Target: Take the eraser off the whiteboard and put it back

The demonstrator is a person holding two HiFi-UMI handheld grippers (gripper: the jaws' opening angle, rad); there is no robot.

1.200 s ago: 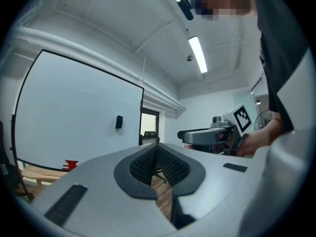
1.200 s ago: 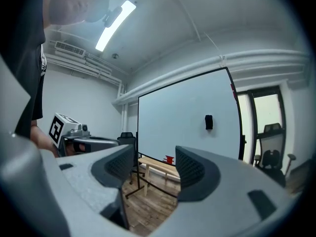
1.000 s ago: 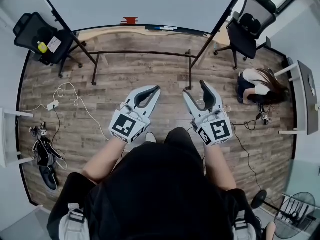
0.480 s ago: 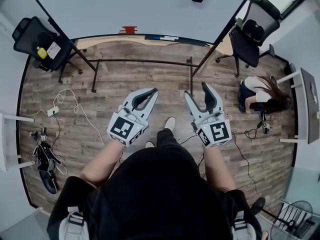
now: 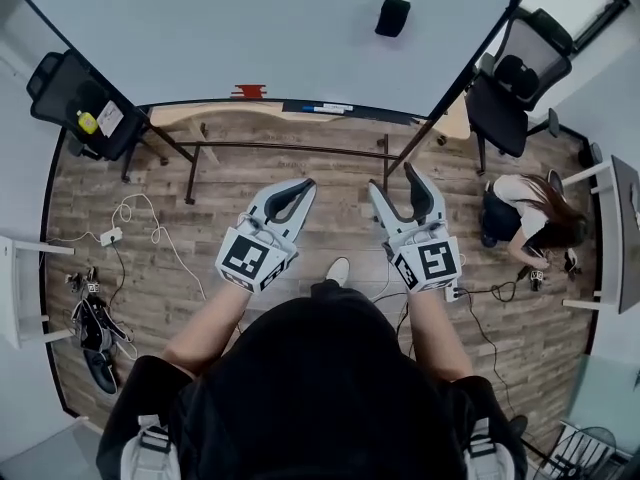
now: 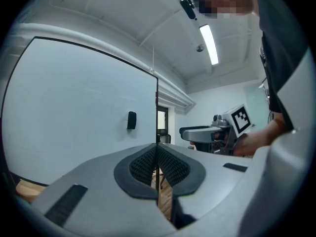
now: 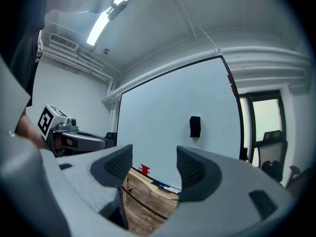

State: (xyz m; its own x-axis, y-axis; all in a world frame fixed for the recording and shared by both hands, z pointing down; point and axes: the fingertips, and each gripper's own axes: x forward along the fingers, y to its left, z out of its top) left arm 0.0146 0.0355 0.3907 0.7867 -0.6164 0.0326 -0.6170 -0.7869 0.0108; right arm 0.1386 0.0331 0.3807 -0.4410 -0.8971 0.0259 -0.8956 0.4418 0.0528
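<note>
Eraser: the black eraser (image 5: 393,16) is stuck on the whiteboard (image 5: 230,28), over in its right part. It is well apart from both tongs and nothing is touching it.
Left tongs: the left tongs (image 5: 305,184) are pressed together, ribbed pads meeting edge to edge with nothing between them. They are held out over the floor (image 5: 250,168) and aimed at the board.
Right tongs: the right tongs (image 5: 392,180) are spread wide and the gap is empty. In the right gripper view the board and its ledge show through that gap, with the eraser above the right-hand jaw.
Pair: the two sit side by side and apart, with the marker cubes back toward the person's body.
Ledge: a wooden ledge (image 5: 200,115) runs along the board's lower edge. A small red object (image 5: 248,92) and a marker pen (image 5: 328,109) lie on it.
Floor: wood planks, with loose cables and a power strip (image 5: 110,236) at the left.
Sides: there is a black office chair at the left (image 5: 70,73) and another at the right (image 5: 515,68). A person (image 5: 520,203) is crouched low on the floor at far right.
</note>
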